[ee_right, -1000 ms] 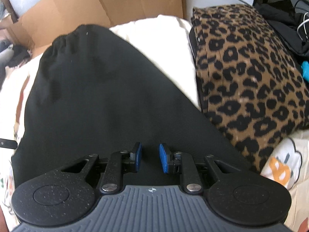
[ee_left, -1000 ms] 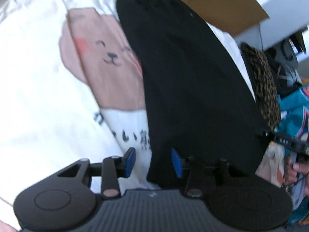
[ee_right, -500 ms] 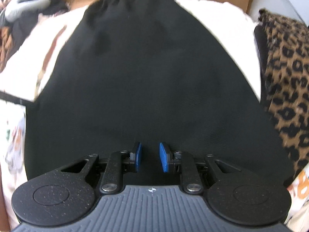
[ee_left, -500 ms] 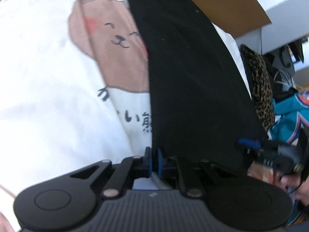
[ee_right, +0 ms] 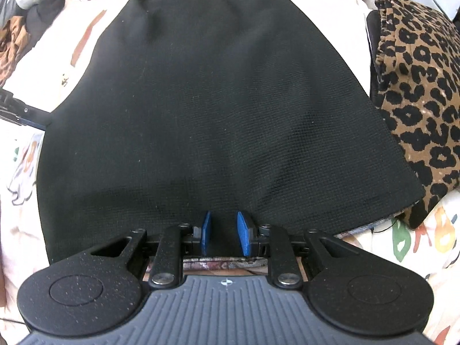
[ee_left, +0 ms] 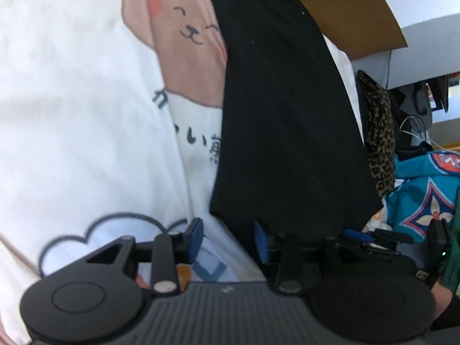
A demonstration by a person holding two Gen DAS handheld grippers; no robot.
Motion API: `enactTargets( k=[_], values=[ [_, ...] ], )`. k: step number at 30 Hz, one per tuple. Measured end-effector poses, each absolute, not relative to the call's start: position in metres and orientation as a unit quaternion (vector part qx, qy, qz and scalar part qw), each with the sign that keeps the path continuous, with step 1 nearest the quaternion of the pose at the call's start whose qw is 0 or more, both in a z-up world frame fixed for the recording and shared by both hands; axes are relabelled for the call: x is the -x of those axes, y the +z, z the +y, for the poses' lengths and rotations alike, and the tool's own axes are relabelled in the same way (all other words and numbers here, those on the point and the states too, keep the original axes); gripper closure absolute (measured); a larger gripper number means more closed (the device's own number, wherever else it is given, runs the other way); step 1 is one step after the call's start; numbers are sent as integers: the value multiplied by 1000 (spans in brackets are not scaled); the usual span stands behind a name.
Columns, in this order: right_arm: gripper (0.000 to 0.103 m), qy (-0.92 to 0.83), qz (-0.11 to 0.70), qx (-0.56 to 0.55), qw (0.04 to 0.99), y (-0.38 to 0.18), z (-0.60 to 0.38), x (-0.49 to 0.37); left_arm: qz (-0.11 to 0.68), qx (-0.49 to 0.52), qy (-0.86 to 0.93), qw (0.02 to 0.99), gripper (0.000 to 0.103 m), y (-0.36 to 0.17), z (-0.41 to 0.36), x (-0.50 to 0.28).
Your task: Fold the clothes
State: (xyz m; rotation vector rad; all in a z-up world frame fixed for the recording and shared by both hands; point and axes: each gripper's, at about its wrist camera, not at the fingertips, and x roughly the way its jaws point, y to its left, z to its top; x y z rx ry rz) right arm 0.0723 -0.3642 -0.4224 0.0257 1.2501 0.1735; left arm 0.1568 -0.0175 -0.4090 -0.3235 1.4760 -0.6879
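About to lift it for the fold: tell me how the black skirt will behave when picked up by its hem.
The black skirt lies flat and wrinkle-soft, so it is probably floppy and will drape. Its knit weave looks grippy, not slippery. The wide hem will likely sag between two grip points.

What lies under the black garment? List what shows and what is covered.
Under the black garment lies a white printed blanket; its pink bear print disappears beneath the garment's edge. A patterned strip shows at the near hem. The rest underneath is covered.

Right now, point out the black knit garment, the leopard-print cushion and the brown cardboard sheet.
black knit garment [ee_right: 218,109]: right wrist view, middle of the cloth.
leopard-print cushion [ee_right: 414,86]: right wrist view, its top face.
brown cardboard sheet [ee_left: 353,14]: left wrist view, flat panel.
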Motion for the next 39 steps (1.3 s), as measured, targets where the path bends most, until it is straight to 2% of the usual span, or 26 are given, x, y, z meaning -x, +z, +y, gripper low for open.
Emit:
enactTargets(
  k=[9,34,39],
  values=[
    [76,82,584,-21,808,-422,-367,-67,674,210,-286,648,62,-425,-23,-144],
    [76,76,578,-33,811,-423,-371,-59,725,243,-325,556,63,-447,-56,-96],
    [76,78,577,-38,812,-424,-373,-57,732,241,-333,543,69,-449,-59,-80]
  ],
)
